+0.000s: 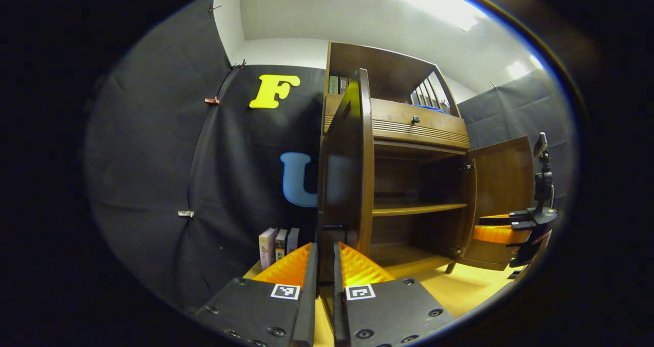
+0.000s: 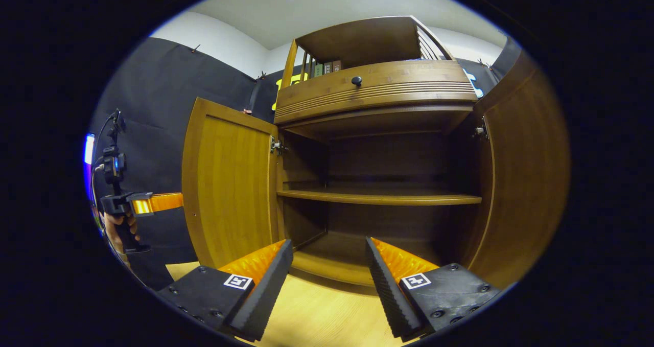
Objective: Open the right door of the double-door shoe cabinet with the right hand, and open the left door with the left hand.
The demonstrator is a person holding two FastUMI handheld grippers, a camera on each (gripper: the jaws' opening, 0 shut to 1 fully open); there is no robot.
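Wooden shoe cabinet [image 2: 378, 81], centre frame, both doors swung open; left hand-held gripper [image 1: 325, 257] nearly closed at left door [image 1: 347, 173] edge; right hand-held gripper [image 2: 328, 265] spread apart, empty.

L claw [image 1: 325, 257] nearly closed at left door [image 1: 347, 168] edge | both doors open | right door [image 1: 503, 199]

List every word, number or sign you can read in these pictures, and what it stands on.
Book spines atop the cabinet: too small to read.
Boxes beside the cabinet: blurred.
Square markers on the left gripper: patterns, no words.
Nothing readable.
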